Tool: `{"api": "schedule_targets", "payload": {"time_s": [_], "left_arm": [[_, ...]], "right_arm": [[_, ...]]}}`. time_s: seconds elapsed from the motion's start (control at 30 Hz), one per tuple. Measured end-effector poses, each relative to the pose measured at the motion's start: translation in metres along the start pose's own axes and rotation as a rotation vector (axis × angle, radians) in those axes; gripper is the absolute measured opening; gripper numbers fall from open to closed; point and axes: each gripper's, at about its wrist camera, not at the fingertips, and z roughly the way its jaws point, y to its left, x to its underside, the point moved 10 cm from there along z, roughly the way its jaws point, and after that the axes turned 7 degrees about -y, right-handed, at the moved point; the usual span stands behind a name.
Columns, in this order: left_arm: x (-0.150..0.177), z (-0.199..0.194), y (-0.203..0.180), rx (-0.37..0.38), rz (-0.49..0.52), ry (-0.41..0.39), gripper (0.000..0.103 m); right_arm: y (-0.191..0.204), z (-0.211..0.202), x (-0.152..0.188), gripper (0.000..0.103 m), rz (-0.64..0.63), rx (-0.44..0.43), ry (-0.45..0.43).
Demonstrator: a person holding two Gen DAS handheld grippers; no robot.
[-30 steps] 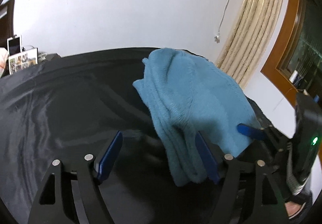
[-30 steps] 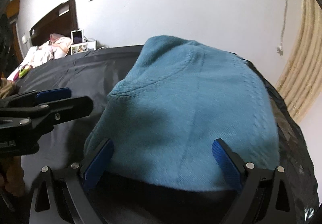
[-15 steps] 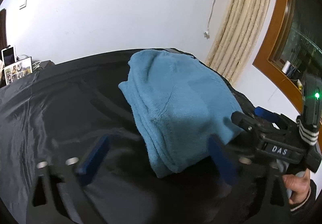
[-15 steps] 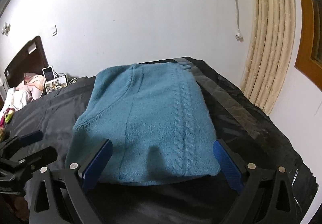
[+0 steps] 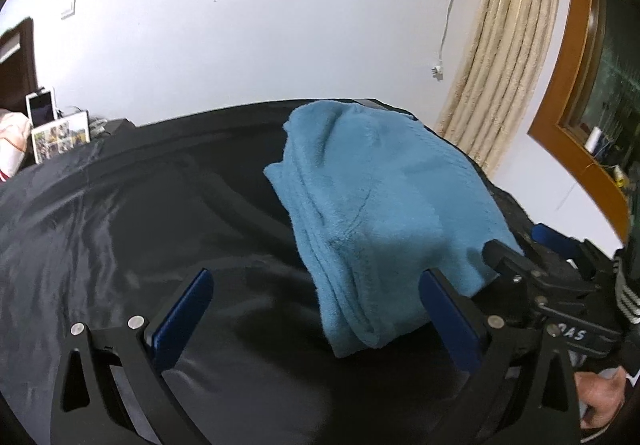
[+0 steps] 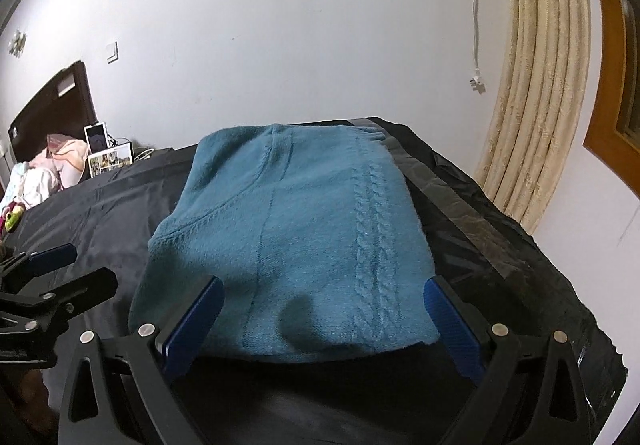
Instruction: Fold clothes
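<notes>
Both tongs [image 5: 316, 319] [image 6: 324, 325] agape — perhaps clear of folded sweater [image 6: 288, 237] — black sheet [image 5: 120, 229] beneath

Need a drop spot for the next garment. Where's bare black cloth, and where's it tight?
Free: the wide stretch of black cloth left of the folded blue sweater, running back to the photo frame at the far edge. Tight: the strip between the sweater and the table's right edge, and the near side, where the left gripper and right gripper hang open.

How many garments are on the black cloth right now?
1. A folded blue sweater lies on the black cloth, toward its right edge near the curtain. Nothing else shows there, though the near part is hidden behind the claws.
</notes>
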Motion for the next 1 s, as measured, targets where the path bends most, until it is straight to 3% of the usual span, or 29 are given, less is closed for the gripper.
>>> {"api": "schedule_targets", "payload": {"time_s": [0.27,1.0], "left_arm": [[0.0,-0.003,-0.004,-0.031,0.059,-0.015,0.103],[0.001,-0.005,-0.005,-0.022,0.074,-0.045,0.103]], "right_arm": [[0.001,-0.007,-0.004,0.102,-0.01,-0.002,-0.022],[0.01,-0.009,-0.002,0.101,-0.03,-0.008,-0.019]]}}
